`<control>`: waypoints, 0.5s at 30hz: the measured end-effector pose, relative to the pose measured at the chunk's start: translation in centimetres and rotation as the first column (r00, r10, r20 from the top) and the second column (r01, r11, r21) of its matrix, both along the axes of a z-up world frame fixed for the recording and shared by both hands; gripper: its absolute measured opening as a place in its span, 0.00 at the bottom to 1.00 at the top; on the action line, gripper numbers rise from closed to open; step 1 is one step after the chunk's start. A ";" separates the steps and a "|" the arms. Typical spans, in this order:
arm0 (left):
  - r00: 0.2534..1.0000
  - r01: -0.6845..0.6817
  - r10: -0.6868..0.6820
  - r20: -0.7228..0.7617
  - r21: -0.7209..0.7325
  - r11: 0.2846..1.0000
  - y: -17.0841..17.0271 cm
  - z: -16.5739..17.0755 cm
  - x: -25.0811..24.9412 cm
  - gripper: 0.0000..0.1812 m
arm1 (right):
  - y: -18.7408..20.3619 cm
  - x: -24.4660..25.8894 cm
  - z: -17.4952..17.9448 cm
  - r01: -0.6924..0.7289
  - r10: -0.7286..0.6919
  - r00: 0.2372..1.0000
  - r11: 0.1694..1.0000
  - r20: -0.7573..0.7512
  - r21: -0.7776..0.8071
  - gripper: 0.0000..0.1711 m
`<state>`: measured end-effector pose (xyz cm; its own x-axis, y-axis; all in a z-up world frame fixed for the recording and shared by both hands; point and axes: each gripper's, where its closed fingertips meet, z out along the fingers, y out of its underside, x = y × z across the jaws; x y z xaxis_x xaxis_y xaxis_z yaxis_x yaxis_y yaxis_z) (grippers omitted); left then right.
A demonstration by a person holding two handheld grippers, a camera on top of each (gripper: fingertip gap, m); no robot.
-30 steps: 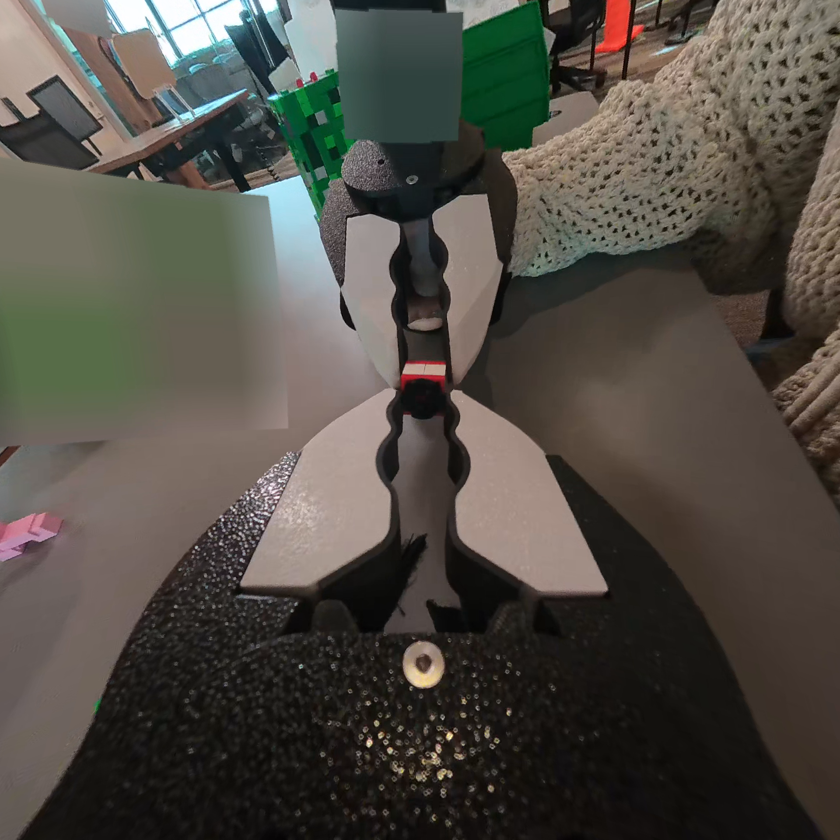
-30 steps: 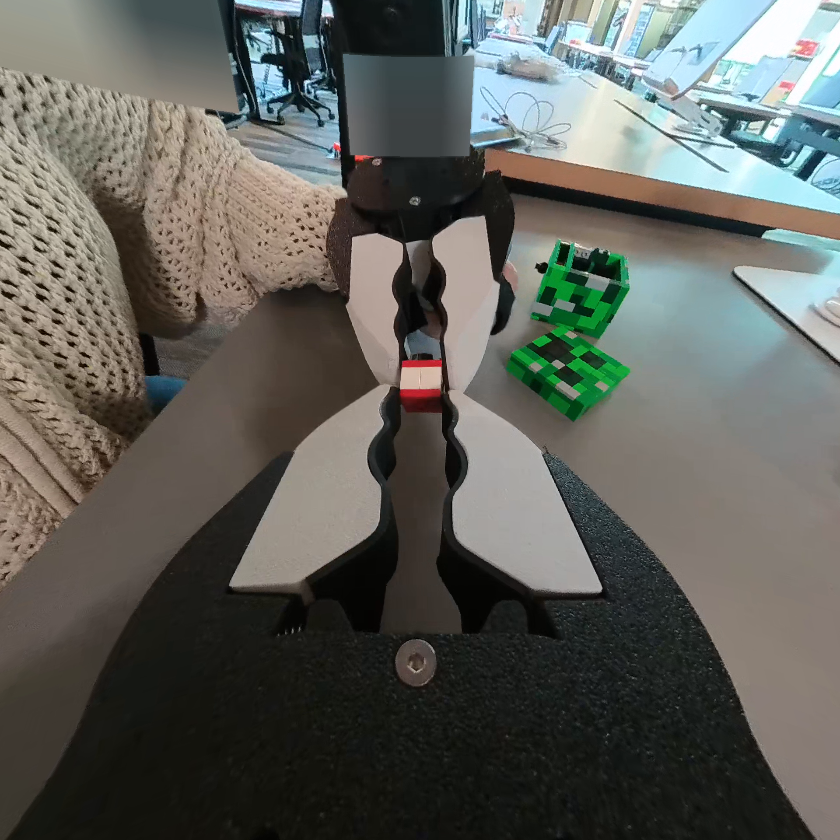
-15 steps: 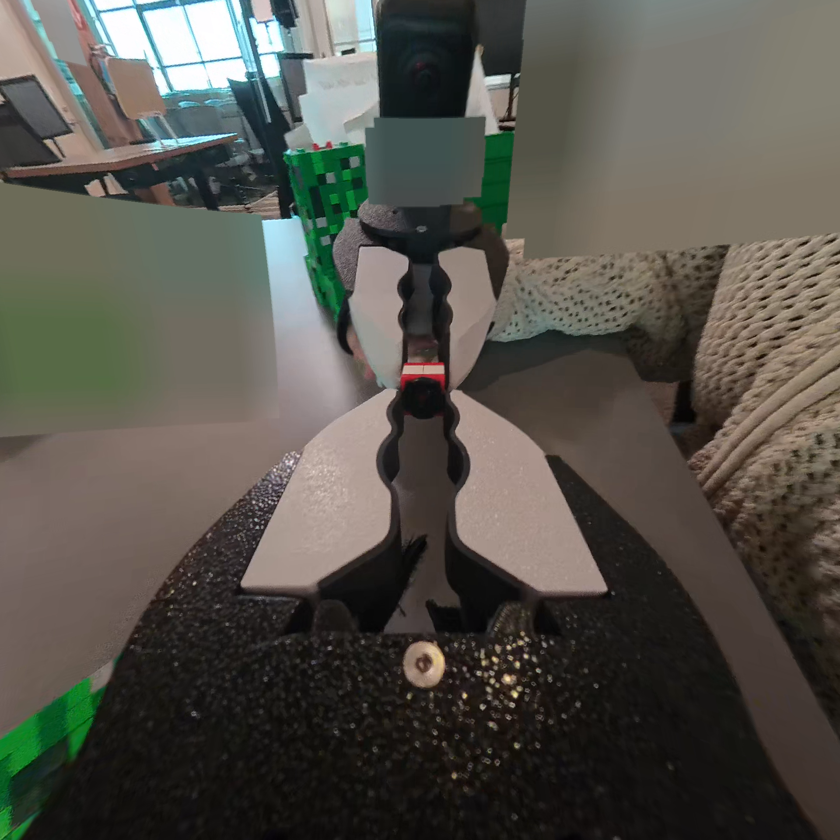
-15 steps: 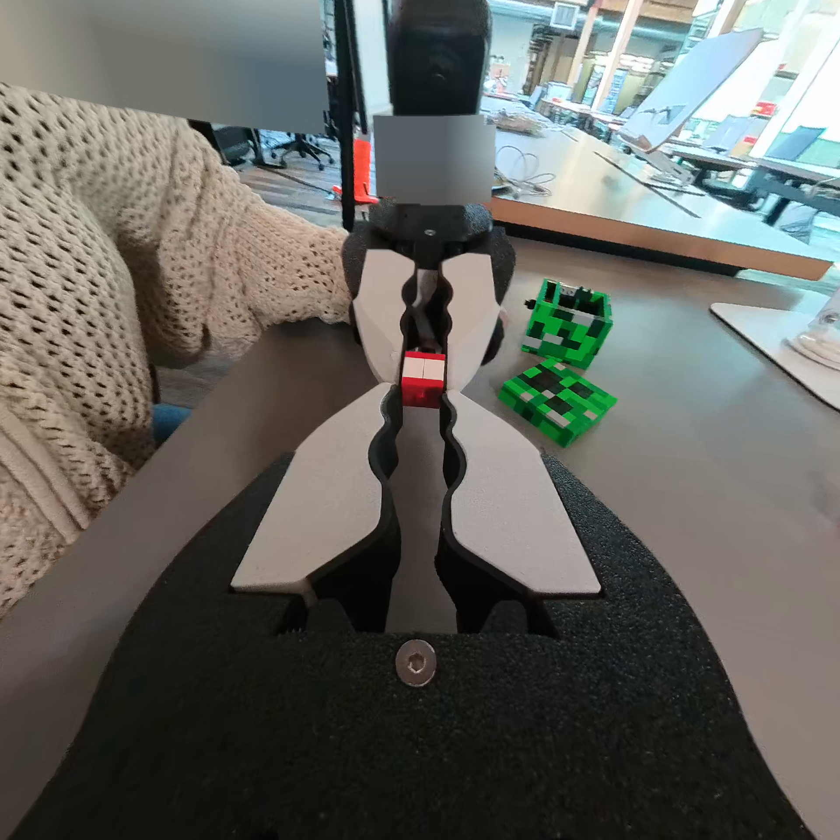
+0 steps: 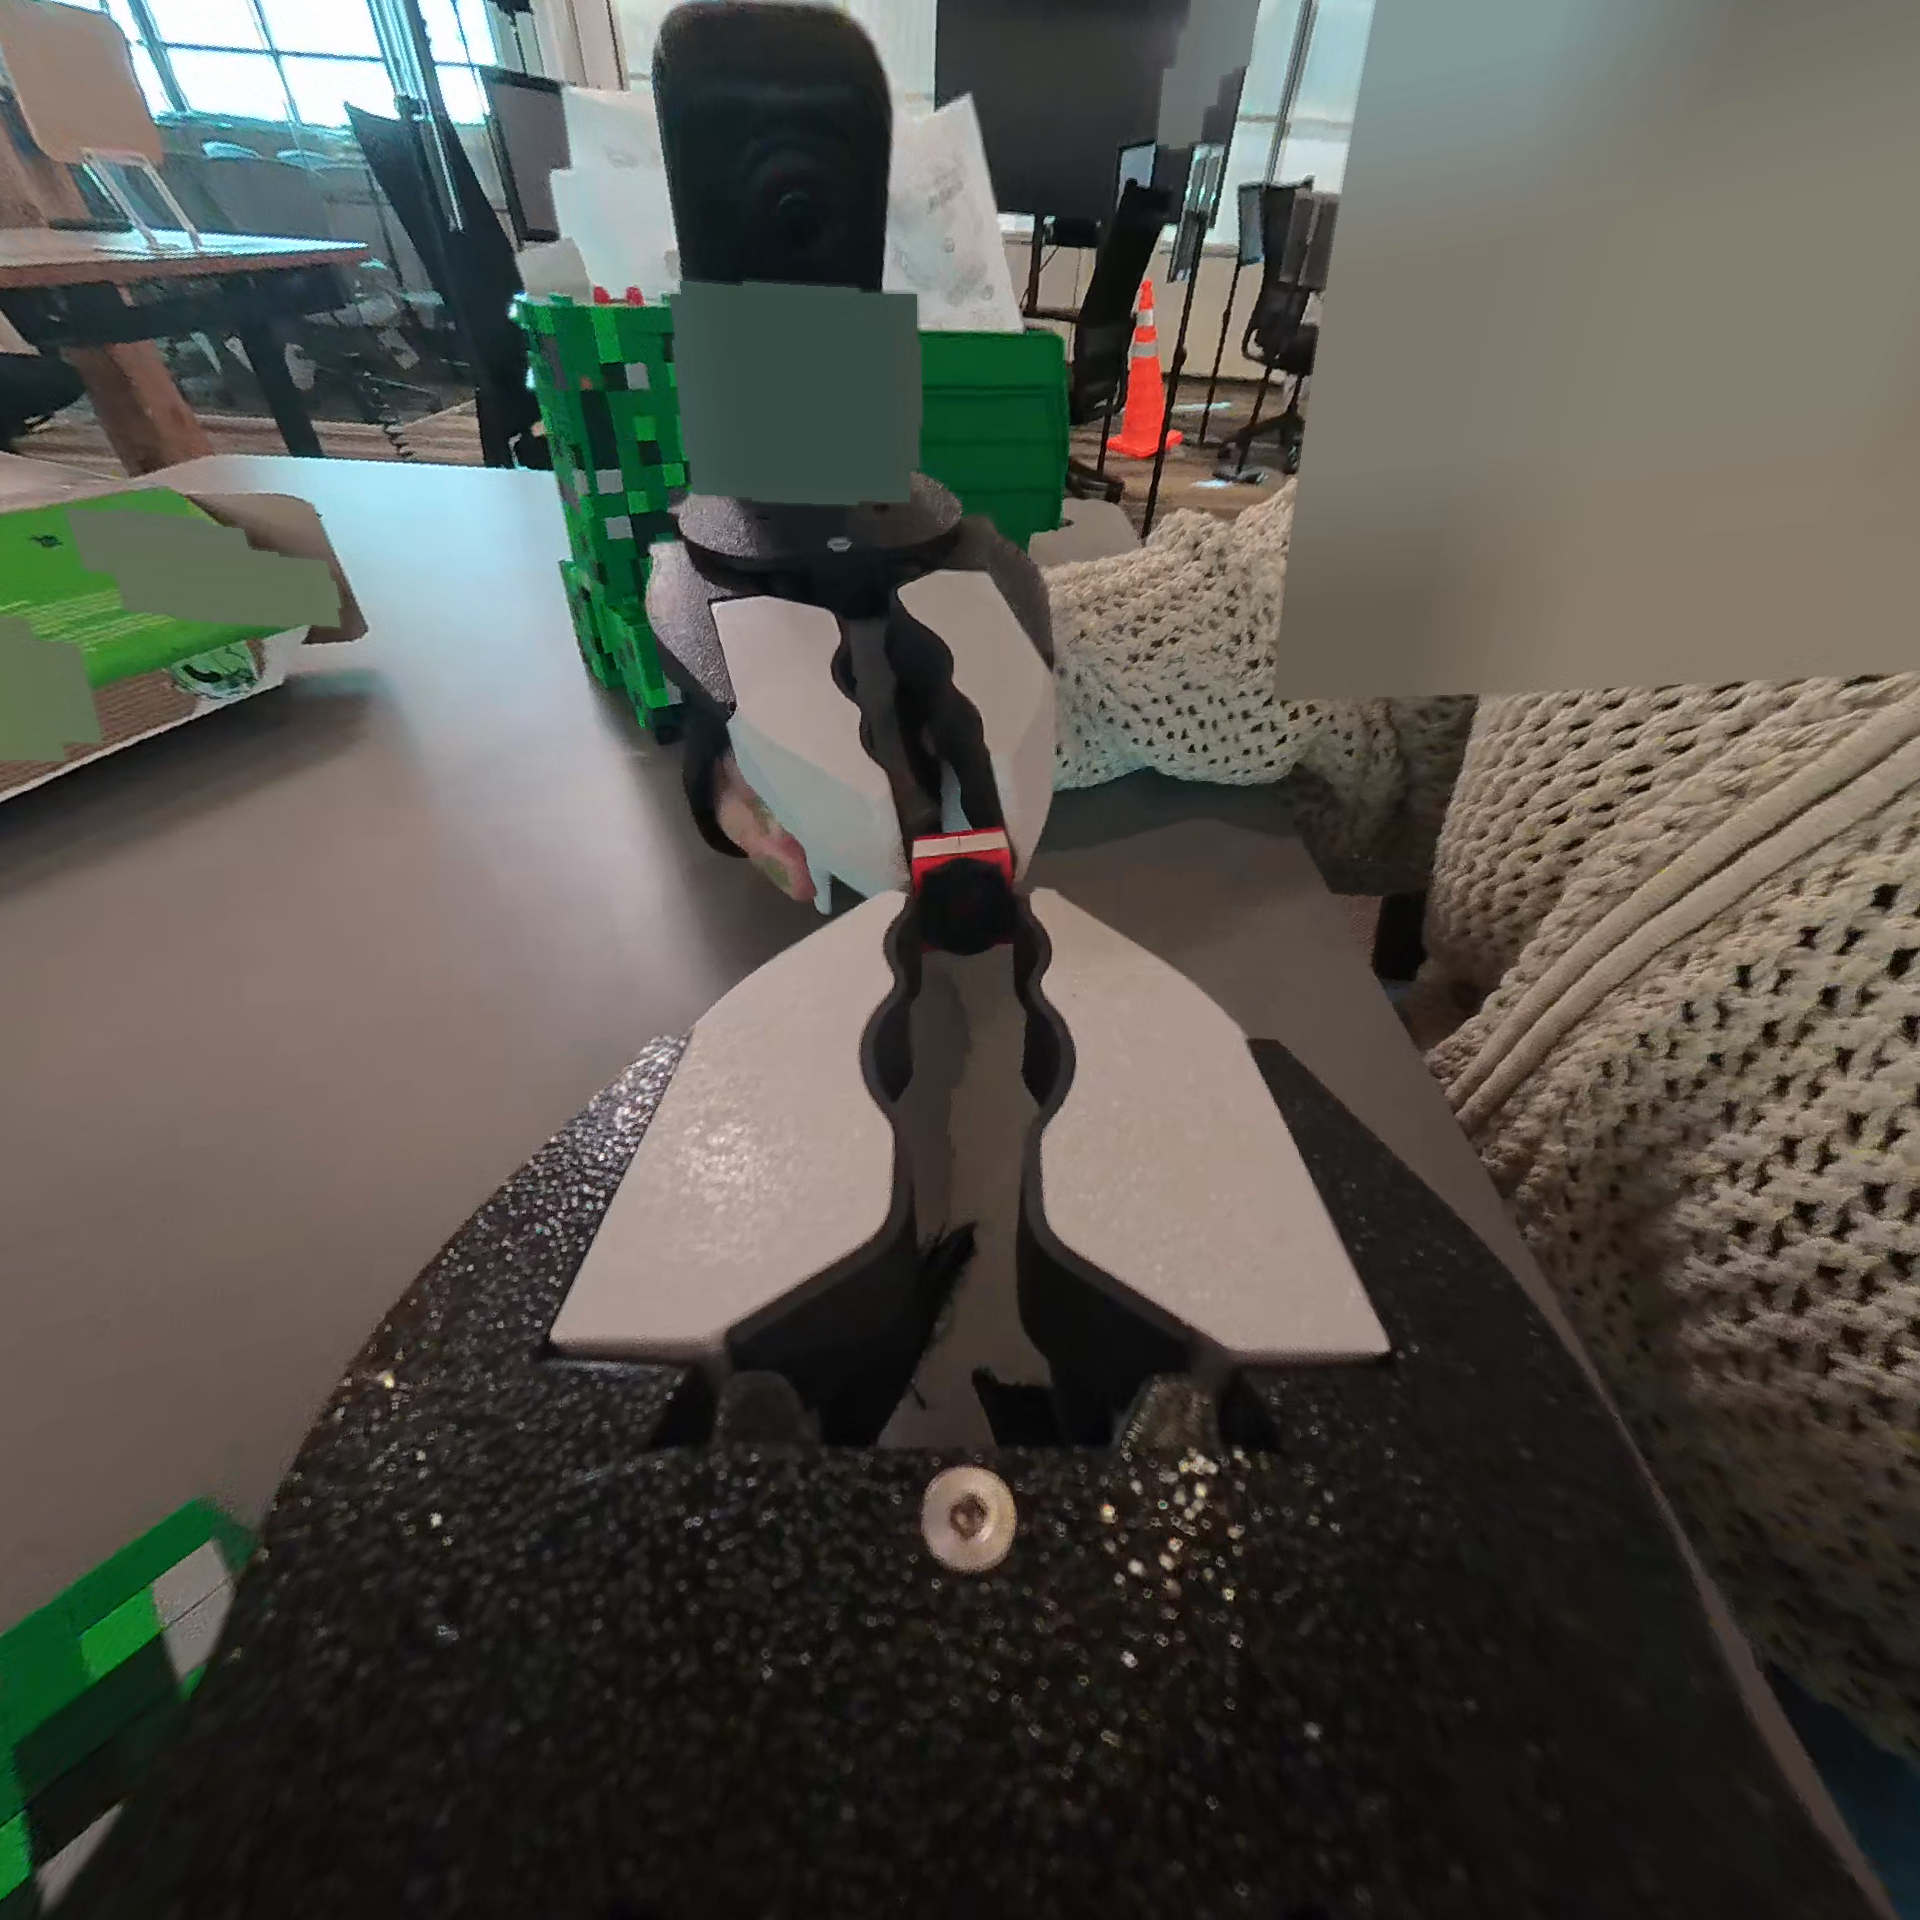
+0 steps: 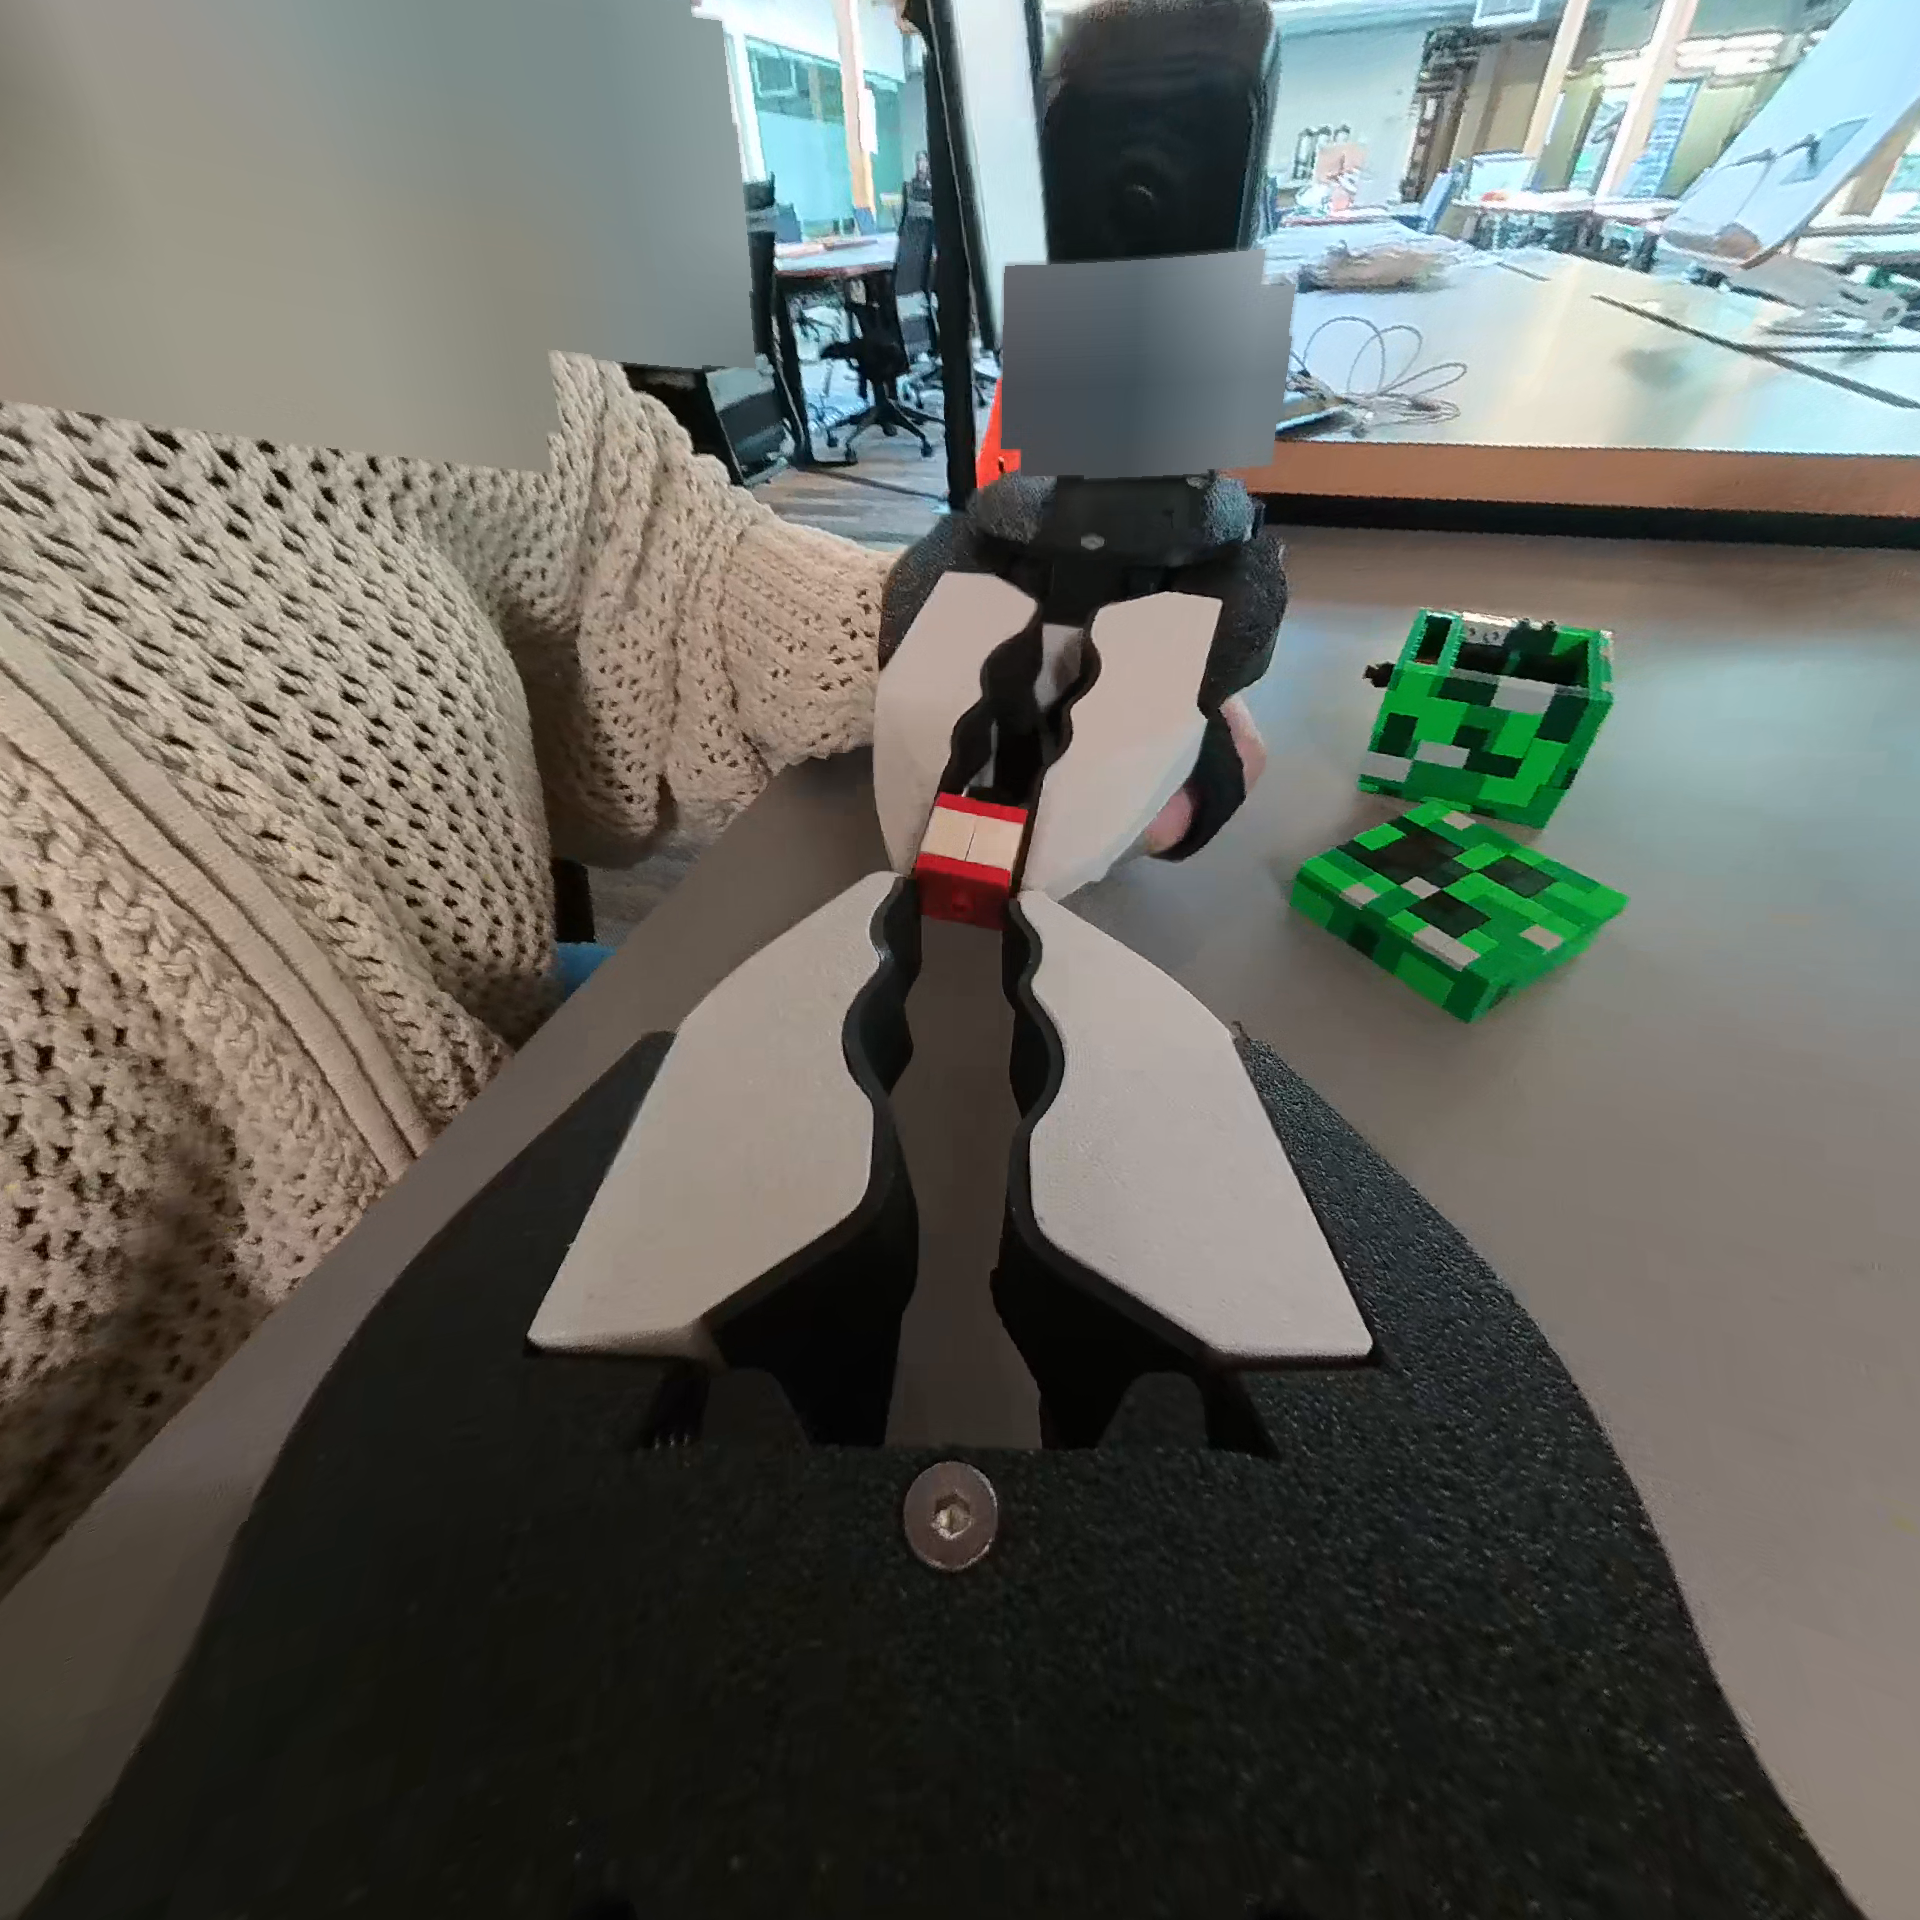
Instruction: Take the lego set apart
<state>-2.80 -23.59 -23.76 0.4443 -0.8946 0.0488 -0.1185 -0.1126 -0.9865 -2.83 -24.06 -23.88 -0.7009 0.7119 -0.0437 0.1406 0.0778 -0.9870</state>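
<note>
With left tongs and right tongs both clamped on opposite ends of the small red-and-white block above the table, we judged a steady, straight pull best.

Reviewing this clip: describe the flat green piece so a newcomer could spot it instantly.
On the grey tabletop, right of the two meeting grippers, sits an open-topped green pixel-patterned lego box. Just in front lies the flat square green-and-black lego panel: unlike the box, it is a low, lidlike slab.
</note>
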 end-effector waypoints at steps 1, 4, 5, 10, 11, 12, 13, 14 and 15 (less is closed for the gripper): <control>1.000 0.005 -0.005 0.019 -0.009 1.000 0.0 0.2 0.0 0.09 | -0.1 0.0 0.2 -0.008 0.008 1.000 1.000 -0.004 -0.020 0.08; 1.000 -0.014 0.014 0.028 -0.005 1.000 0.2 0.3 -0.2 0.09 | 0.1 -0.2 0.3 0.010 -0.011 1.000 0.999 -0.006 -0.031 0.08; 0.999 -0.035 0.035 0.035 0.004 0.999 0.4 0.5 -0.4 0.09 | 0.3 -0.3 0.5 0.028 -0.028 1.000 0.999 -0.009 -0.043 0.08; 0.992 -0.121 0.119 0.042 0.040 0.992 1.3 1.0 -1.3 0.09 | 1.1 -1.3 1.2 0.114 -0.117 0.993 0.987 -0.023 -0.112 0.09; 0.991 -0.130 0.129 0.041 0.044 0.990 1.4 1.0 -1.3 0.09 | 1.2 -1.4 1.2 0.118 -0.122 0.992 0.986 -0.021 -0.117 0.09; 0.989 -0.142 0.140 0.038 0.050 0.989 1.5 1.0 -1.4 0.09 | 1.3 -1.4 1.3 0.128 -0.131 0.991 0.984 -0.019 -0.126 0.09; 0.989 -0.150 0.148 0.031 0.059 0.987 1.6 1.0 -1.4 0.09 | 1.4 -1.5 1.3 0.135 -0.138 0.990 0.982 -0.017 -0.133 0.09; 0.988 -0.157 0.156 0.023 0.067 0.985 1.6 1.0 -1.4 0.09 | 1.4 -1.6 1.3 0.137 -0.140 0.990 0.981 -0.013 -0.137 0.09; 0.987 -0.160 0.159 0.019 0.070 0.985 1.6 1.0 -1.5 0.09 | 1.4 -1.6 1.2 0.141 -0.144 0.990 0.980 -0.011 -0.138 0.09</control>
